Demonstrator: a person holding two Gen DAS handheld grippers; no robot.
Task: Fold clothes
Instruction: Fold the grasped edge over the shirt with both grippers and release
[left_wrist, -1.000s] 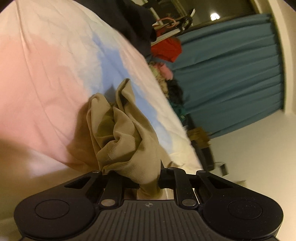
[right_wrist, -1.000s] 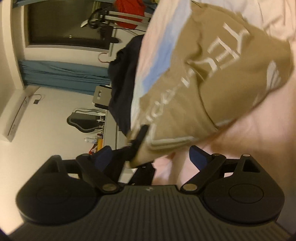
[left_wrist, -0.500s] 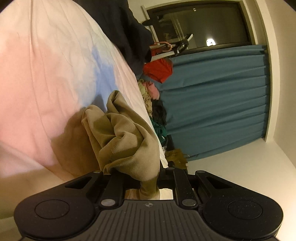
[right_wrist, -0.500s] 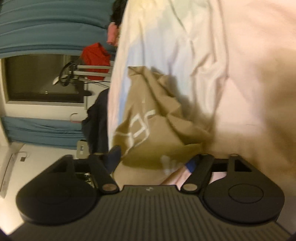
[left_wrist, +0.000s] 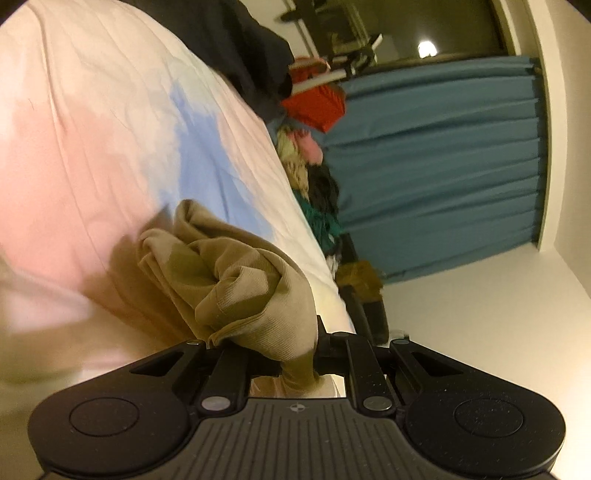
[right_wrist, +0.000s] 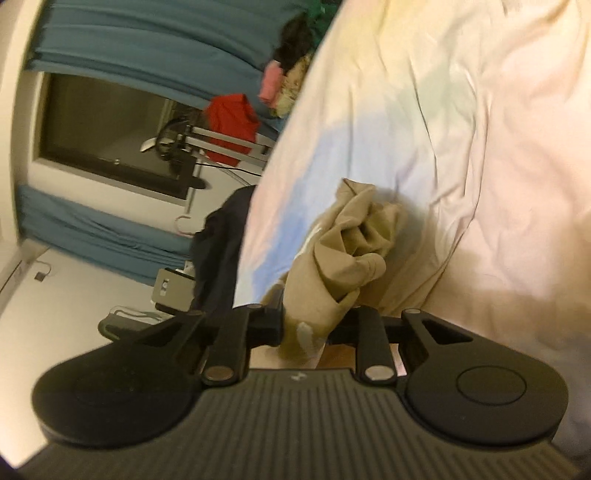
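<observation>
A tan garment with white lettering (left_wrist: 236, 288) is bunched up over the pastel bedsheet (left_wrist: 92, 147). My left gripper (left_wrist: 295, 354) is shut on one bunched part of it, with cloth spilling out between the fingers. In the right wrist view the same tan garment (right_wrist: 343, 254) hangs crumpled from my right gripper (right_wrist: 306, 328), which is shut on another part of it. The fingertips of both grippers are hidden by fabric. Both views are rolled sideways.
A dark garment (left_wrist: 236, 40) lies at the bed's far edge. Beyond the bed are a pile of clothes (left_wrist: 314, 177), a red garment (right_wrist: 232, 122) on a rack, teal curtains (left_wrist: 443, 166) and a dark window (right_wrist: 110, 136).
My right gripper was open beside the spread tan garment and has closed on it; the garment is now gathered into a crumpled bunch. The left gripper has kept its hold and shifted slightly.
</observation>
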